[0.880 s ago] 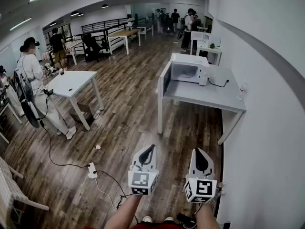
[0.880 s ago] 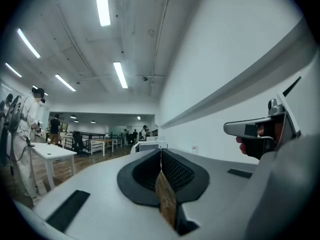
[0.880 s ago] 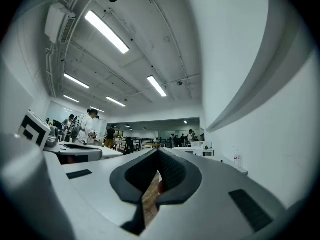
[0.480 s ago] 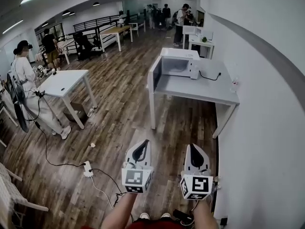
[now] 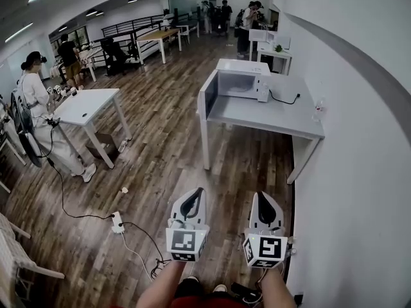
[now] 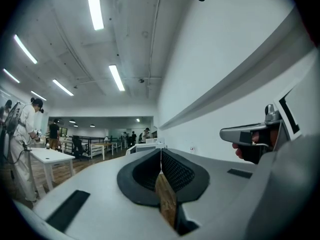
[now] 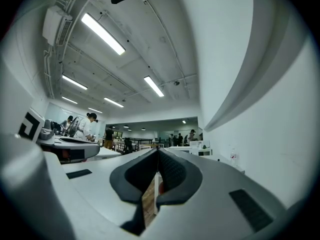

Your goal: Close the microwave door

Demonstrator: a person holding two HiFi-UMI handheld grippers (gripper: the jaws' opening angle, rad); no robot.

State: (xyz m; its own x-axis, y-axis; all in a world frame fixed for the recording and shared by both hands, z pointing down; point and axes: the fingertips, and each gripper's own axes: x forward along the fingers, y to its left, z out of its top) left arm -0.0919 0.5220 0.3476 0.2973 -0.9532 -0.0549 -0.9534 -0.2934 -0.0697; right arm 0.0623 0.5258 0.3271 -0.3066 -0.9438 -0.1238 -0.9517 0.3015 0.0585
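Microwave door (image 5: pixel 210 95) open at table (image 5: pixel 277 115) far-left corner; your left gripper (image 5: pixel 197 194), right gripper (image 5: pixel 262 197) closed, empty; hard shove may slide microwave (image 5: pixel 244 82).

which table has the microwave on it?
The grey table against the right-hand wall; the microwave stands at its far end, door open. The white table at left and the wooden table further back hold none.

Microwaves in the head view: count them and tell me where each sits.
1. The microwave sits on the table by the right-hand wall, its door swung open to the left. Farther back, any others would be too small to tell.
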